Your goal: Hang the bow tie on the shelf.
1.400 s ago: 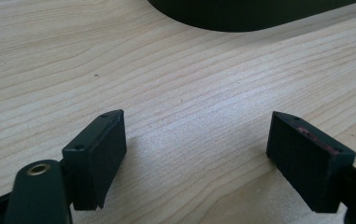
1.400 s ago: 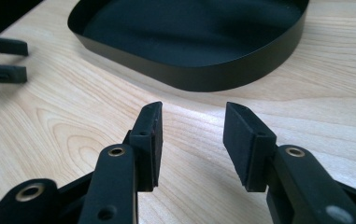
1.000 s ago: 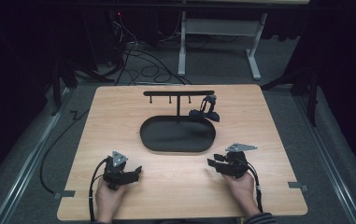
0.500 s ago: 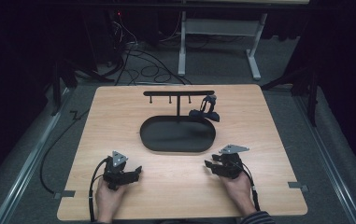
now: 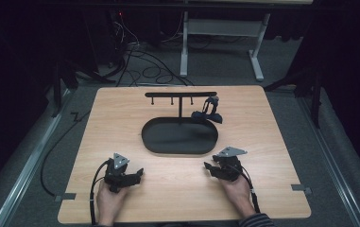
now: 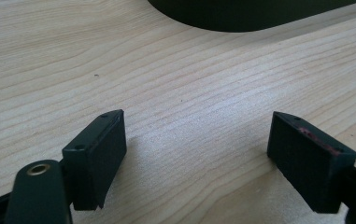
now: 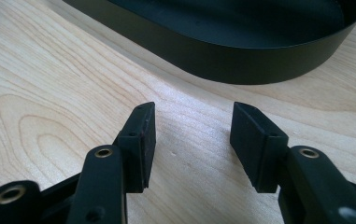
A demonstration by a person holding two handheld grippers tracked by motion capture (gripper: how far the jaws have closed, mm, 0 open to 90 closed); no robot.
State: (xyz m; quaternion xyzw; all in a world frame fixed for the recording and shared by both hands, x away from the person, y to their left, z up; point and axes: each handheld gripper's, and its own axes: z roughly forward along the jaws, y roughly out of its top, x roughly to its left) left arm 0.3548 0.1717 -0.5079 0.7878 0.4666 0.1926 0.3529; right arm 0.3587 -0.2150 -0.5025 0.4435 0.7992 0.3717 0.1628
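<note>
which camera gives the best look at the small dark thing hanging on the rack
The high view: the dark thing hangs at the right end of the rack, above the oval tray. The gripper views catch just the tray's wall, not the hanging thing.

A pale wooden table [image 5: 272, 142] carries everything. A black oval tray [image 5: 180, 137] lies on it just ahead of both grippers, between them and the far edge; in the right gripper view its wall [image 7: 203, 49] stands just beyond the jaws, in the left gripper view its edge [image 6: 241, 14] sits farther off, ahead and to the right. A T-shaped rack [image 5: 181, 94] rises from the tray's far side. A small dark object [image 5: 207, 115] rests on the wood at the tray's far right end, well ahead of the right gripper [image 5: 215, 169]. The left gripper [image 5: 135, 176] rests on bare wood.
</note>
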